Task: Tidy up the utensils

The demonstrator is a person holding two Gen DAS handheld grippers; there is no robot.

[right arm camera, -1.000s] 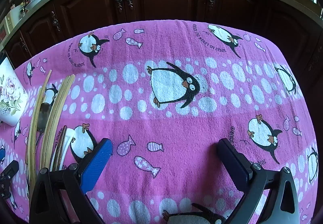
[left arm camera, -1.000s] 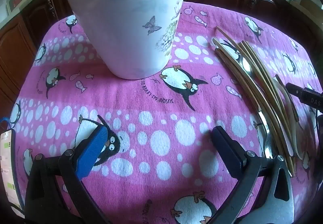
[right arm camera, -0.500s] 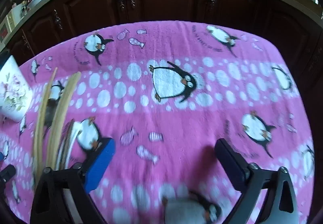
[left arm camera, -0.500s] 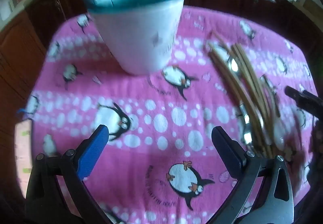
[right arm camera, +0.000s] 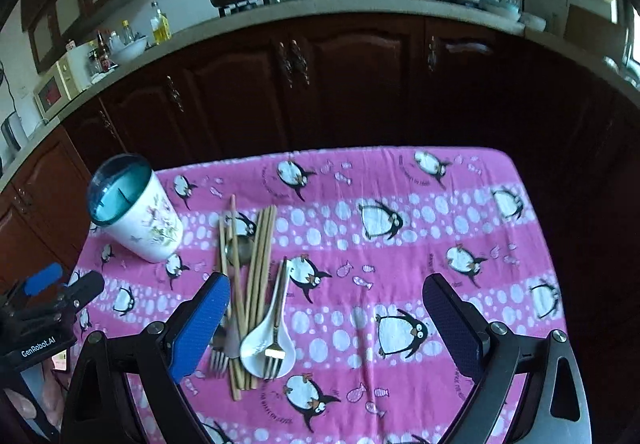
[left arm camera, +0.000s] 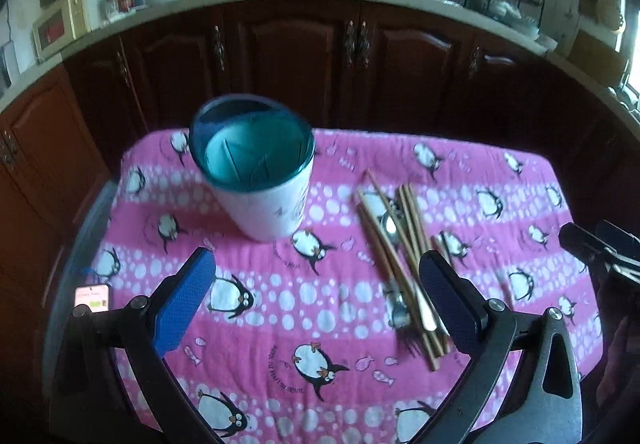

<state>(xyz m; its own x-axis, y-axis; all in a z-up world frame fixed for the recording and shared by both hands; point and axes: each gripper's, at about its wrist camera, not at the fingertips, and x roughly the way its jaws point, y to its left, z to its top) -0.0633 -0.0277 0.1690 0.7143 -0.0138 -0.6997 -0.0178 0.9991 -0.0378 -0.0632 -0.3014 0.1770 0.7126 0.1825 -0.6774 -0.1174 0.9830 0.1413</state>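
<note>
A white floral cup [left arm camera: 276, 212] with a teal inside stands upright at the table's back left, also in the right wrist view [right arm camera: 148, 228]. To its right lies a loose pile of wooden chopsticks [left arm camera: 394, 256] with metal cutlery under them. The right wrist view shows the chopsticks [right arm camera: 256, 268], a white ceramic spoon [right arm camera: 256, 348] and a gold fork [right arm camera: 274, 356] lying across it. My left gripper [left arm camera: 316, 256] hangs open and empty above the cloth, in front of the cup. My right gripper [right arm camera: 326, 280] is open and empty too, its left finger over the pile's edge.
A pink penguin-print cloth [left arm camera: 320, 308] covers the small table. A phone [left arm camera: 92, 296] lies off its left edge. Dark wooden cabinets [right arm camera: 320, 84] and a counter with pots stand behind. The cloth's right half [right arm camera: 460, 228] carries no objects.
Both grippers have lifted up and back from the table, so the cup and the utensil pile now look smaller and farther. Nothing was picked up; both stay open.
</note>
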